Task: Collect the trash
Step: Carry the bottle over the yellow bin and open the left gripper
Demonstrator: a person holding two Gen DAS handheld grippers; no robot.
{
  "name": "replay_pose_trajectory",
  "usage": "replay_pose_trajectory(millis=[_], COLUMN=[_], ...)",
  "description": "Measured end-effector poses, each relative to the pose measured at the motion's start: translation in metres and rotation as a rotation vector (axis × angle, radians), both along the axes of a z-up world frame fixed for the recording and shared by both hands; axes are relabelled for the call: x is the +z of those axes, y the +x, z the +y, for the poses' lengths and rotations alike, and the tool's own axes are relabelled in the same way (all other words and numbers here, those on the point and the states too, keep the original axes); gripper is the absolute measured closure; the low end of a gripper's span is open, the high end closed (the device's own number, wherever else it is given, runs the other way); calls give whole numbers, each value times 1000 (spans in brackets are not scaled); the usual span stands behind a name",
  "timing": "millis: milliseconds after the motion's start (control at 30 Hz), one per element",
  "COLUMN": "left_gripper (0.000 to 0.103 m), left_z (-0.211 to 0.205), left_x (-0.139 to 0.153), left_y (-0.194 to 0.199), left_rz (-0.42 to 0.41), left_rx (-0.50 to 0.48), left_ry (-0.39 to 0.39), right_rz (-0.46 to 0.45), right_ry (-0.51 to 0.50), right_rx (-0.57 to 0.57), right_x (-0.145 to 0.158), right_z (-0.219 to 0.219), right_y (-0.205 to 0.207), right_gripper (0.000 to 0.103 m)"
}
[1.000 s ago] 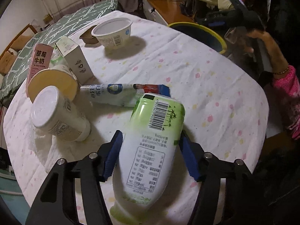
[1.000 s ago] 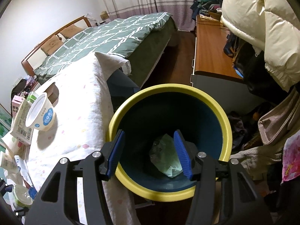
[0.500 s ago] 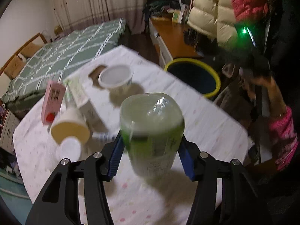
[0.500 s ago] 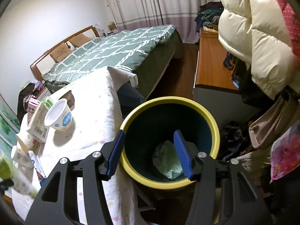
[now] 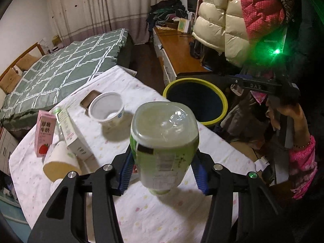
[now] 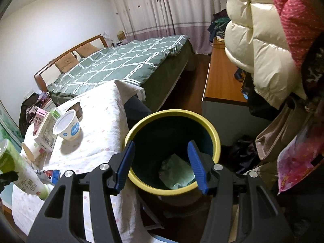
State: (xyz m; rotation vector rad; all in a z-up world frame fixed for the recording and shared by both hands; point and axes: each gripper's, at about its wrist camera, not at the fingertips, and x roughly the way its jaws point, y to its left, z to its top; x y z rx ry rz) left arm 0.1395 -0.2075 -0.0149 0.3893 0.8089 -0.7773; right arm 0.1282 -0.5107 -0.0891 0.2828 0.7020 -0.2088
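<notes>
Bottle [image 5: 164,147] lifted higher, left tool [image 5: 164,174] clamped

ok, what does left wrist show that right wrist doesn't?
Left wrist only: the left tool shut on the green bottle, base toward the camera, plus the person's right hand.

Right wrist only: the open, empty right tool over the bin, and crumpled trash at its bottom.

Both: yellow-rimmed bin, yogurt cup, pink carton, bed.
</notes>
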Motion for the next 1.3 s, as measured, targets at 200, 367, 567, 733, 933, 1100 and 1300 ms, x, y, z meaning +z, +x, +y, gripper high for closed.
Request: replay_pose_trajectory(millis=[200, 367, 567, 733, 933, 1100, 1300], left_gripper=[52, 52, 52, 52, 52, 52, 43], left_z=[-27, -68, -139, -200, -245, -270, -268], left_x=[9, 22, 23, -18, -79, -131, -153], left_y=[3, 11, 29, 51, 66, 69, 66], left_rz=[-18, -49, -61, 13, 102, 202, 213], left_rx=[-49, -114, -186, -211, -207, -187, -163], left_ry=[-10, -24, -53, -13, 79, 168, 208], right_rz=[-6, -5, -7, -5, 23, 21, 16], right_ry=[21, 24, 2, 12, 27, 44, 47], right_rx=[-19, -49, -90, -118, -128, -143, -146], right_x=[-2, -5, -6, -10, -20, -24, -24], right_z=[-11, -24, -38, -50, -59, -65, -65], right_y=[-19, -36, -51, -67, -78, -84, -88], right_gripper=[51, 51, 51, 51, 51, 51, 51])
